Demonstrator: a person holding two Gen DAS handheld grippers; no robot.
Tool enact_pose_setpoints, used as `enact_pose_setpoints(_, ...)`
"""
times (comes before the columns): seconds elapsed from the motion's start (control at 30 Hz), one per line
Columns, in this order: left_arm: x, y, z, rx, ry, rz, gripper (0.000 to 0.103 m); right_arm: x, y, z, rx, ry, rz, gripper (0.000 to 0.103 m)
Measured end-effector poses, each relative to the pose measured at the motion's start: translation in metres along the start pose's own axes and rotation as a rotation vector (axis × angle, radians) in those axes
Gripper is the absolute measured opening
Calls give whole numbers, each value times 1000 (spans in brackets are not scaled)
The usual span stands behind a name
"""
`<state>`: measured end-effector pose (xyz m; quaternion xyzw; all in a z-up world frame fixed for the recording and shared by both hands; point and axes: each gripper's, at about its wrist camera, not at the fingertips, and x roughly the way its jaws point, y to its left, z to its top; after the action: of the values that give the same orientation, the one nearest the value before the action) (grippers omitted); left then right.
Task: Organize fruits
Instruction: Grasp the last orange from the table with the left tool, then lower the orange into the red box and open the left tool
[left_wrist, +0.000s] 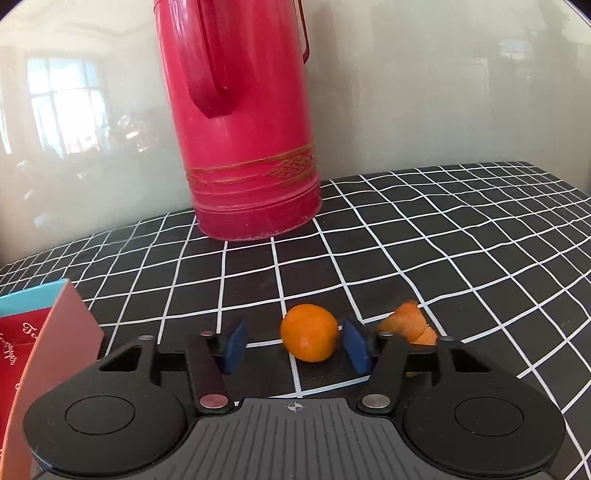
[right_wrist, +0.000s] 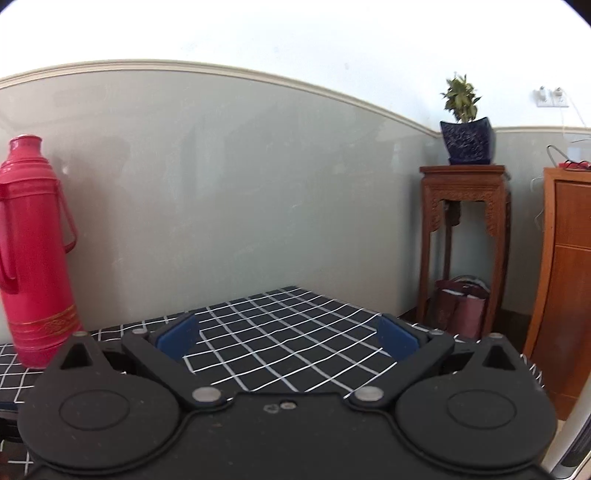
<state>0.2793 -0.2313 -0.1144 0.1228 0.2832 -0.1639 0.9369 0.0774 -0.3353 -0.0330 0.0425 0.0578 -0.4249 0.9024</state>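
Note:
A small orange mandarin (left_wrist: 309, 332) lies on the black checked tablecloth (left_wrist: 443, 236). My left gripper (left_wrist: 295, 345) is open around it, low over the cloth; the fruit sits close to the right blue pad (left_wrist: 356, 349) and apart from the left pad. A second orange piece, rough like peel or a torn fruit (left_wrist: 408, 323), lies just outside the right finger. My right gripper (right_wrist: 286, 338) is open and empty above the tablecloth (right_wrist: 280, 332); no fruit shows in its view.
A tall red thermos (left_wrist: 243, 122) stands behind the fruit by the wall; it also shows at the left of the right wrist view (right_wrist: 33, 258). A red and teal box (left_wrist: 40, 339) is at my left. A wooden plant stand (right_wrist: 465, 236) and a cabinet (right_wrist: 565, 277) stand beyond the table's right edge.

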Motion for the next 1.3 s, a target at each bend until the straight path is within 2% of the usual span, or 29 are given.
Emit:
enact_pose_setpoints(0.03,0,-1,0,-2,-1,-1,38,0,-1,0,4,1,1,97)
enact_pose_setpoints(0.07,0,-1,0,-5,0,0,33,1,0,0,4,8,7,97)
enact_pose_setpoints(0.4,-13,8,-7,-35,-9,11,33,1,11,-3,-34,23,48,97)
enact_pose_setpoints(0.73,-60,35,-6,-51,-91,58,33,-3,28,-6,-82,29,99,97)
enact_pose_setpoints(0.93,-95,72,-10,-73,-146,152,33,-10,45,-11,-134,19,141,97)
enact_pose_setpoints(1.07,-111,106,-17,-90,-158,248,33,-14,56,-15,-171,22,169,97)
enact_pose_setpoints(1.2,-109,145,-31,-151,-96,334,33,-18,68,-18,-189,34,207,97)
enact_pose_setpoints(1.3,-104,169,-42,-206,-41,369,33,-20,79,-22,-214,45,244,97)
